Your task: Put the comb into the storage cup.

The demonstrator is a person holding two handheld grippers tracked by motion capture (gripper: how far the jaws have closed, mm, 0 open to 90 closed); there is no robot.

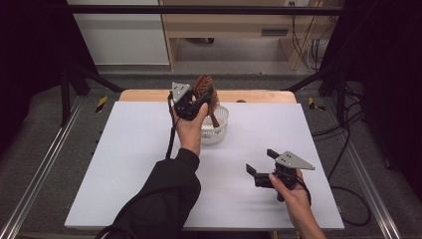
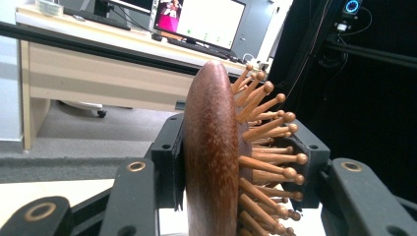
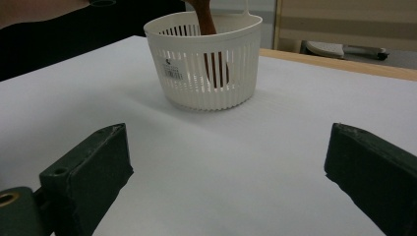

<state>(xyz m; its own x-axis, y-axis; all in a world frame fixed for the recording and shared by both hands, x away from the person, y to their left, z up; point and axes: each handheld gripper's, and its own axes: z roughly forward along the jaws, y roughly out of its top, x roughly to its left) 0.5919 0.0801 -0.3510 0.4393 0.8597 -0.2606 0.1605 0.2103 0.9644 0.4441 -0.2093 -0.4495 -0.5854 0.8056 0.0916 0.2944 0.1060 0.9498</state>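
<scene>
Basket (image 1: pixel 219 130) was my landmark: a white slotted tub standing on the pale counter (image 1: pixel 124 164), toward its far edge. My left tool (image 1: pixel 201 97) hovered right above the basket's near-left rim, and I had it clamped on a wooden hairbrush (image 1: pixel 205 89). In the left gripper view one black jaw lay flat against the smooth brown back of the brush head (image 2: pixel 211 147) and the other pressed in among the round-tipped wooden bristles (image 2: pixel 270 157), so the jaws stood about half apart with the head filling the gap between them. I held the brush upright, head up above the basket and the handle (image 3: pixel 206 19) pointing down into it; through the basket's slots in the right gripper view I could make out the dark handle (image 3: pixel 216 69) reaching down inside, though I could not tell whether its end touched the bottom.

My right tool (image 1: pixel 259 162) sat well away from the basket, nearer to me and off to its right, low over the bare counter. Its jaws gaped wide with nothing between them, and they pointed back toward the basket (image 3: pixel 206 64), which stood in the middle distance ahead of them. My left sleeve (image 1: pixel 164 199) stretched across the counter from the near edge up to the basket.
</scene>
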